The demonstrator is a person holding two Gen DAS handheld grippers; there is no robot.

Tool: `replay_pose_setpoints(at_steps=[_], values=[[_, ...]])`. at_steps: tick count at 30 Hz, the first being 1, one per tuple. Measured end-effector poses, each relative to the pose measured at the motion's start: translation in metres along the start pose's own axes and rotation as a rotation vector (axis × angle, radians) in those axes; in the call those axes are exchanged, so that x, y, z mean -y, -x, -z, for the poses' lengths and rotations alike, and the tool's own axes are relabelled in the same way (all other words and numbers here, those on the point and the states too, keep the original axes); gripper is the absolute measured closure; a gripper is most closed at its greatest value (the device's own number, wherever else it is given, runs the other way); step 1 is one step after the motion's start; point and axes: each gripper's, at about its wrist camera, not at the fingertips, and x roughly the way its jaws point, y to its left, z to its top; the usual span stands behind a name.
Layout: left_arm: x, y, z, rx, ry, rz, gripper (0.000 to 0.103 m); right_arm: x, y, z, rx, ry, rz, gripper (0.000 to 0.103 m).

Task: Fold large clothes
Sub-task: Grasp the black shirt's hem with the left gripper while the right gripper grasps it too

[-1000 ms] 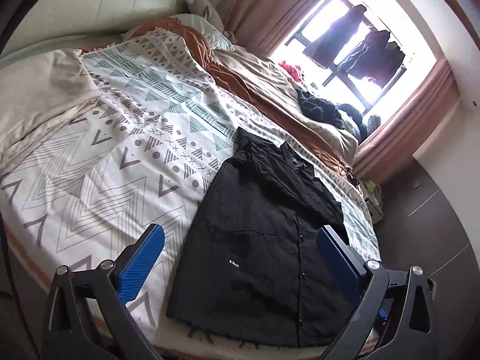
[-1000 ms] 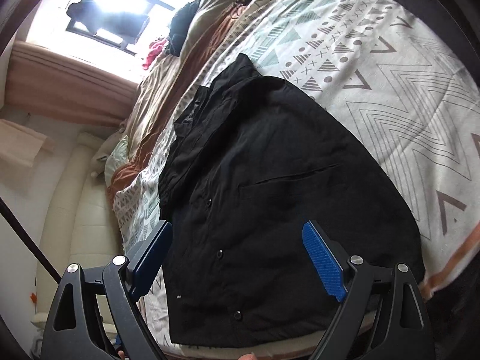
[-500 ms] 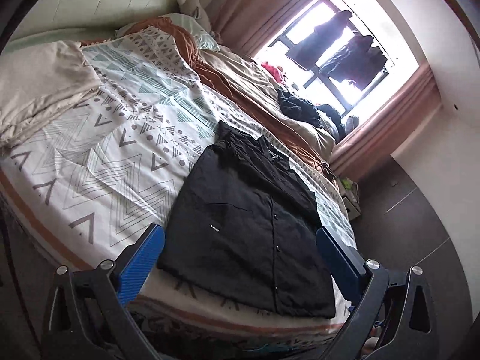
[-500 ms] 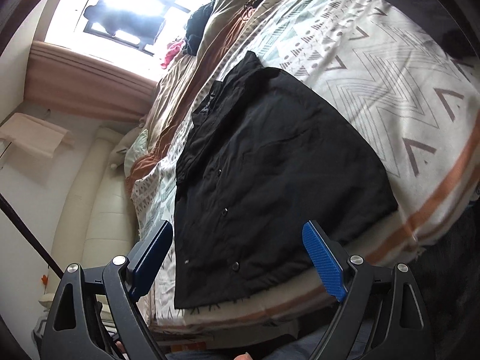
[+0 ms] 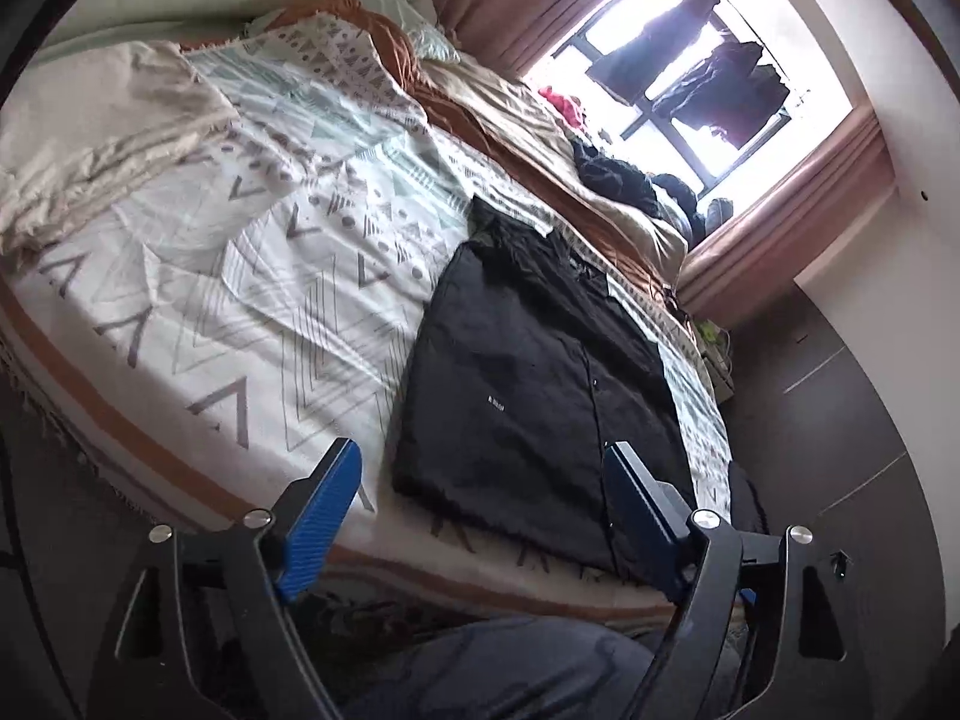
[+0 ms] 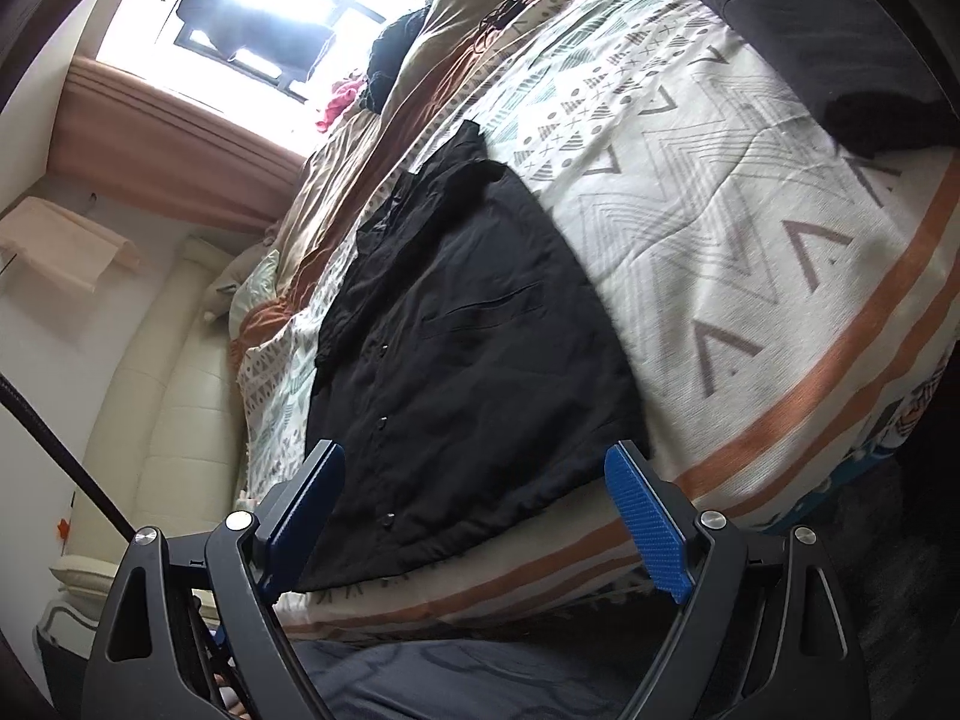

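A black button-up shirt [image 5: 528, 384] lies folded into a rectangle on the patterned bedspread [image 5: 252, 312], its hem near the bed's front edge. It also shows in the right wrist view [image 6: 468, 348]. My left gripper [image 5: 483, 510] is open and empty, held off the bed in front of the shirt's hem. My right gripper [image 6: 474, 516] is open and empty, also in front of the hem and clear of the cloth.
A folded dark garment [image 6: 840, 54] lies on the bed to the right of the shirt. A cream blanket [image 5: 90, 138] lies at the left. Crumpled bedding and clothes [image 5: 612, 174] lie along the window side. Dark floor [image 5: 828, 432] borders the bed.
Both grippers have pulled back and away from the shirt, past the bed's front edge. The shirt has stayed in place. Both grippers stay open.
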Motion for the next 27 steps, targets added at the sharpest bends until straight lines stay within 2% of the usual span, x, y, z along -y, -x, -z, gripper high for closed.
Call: replay_pose_setpoints(at_steps=[6,8,11,14,19,27], values=[[-0.019,-0.038,0.006,-0.078,0.028,-0.019,0.033,0.03,-0.005,-0.005,-0.013,-0.025,0.037,0.016],[-0.028,-0.052,0.009,-0.104,0.045,-0.022,0.034,0.038,-0.011,-0.003,-0.017,-0.033,0.045,0.021],[-0.038,-0.069,0.015,-0.14,0.066,-0.025,0.04,0.043,-0.026,0.001,-0.049,-0.042,0.04,0.024],[-0.042,-0.084,0.02,-0.177,0.071,-0.019,0.04,0.044,-0.042,0.002,-0.08,-0.032,0.018,0.033],[-0.047,-0.105,0.017,-0.205,0.098,0.013,0.041,0.043,-0.067,-0.002,-0.108,-0.031,0.014,0.036],[-0.048,-0.129,0.002,-0.238,0.171,0.074,0.041,0.039,-0.09,-0.015,-0.112,-0.071,-0.063,0.04]])
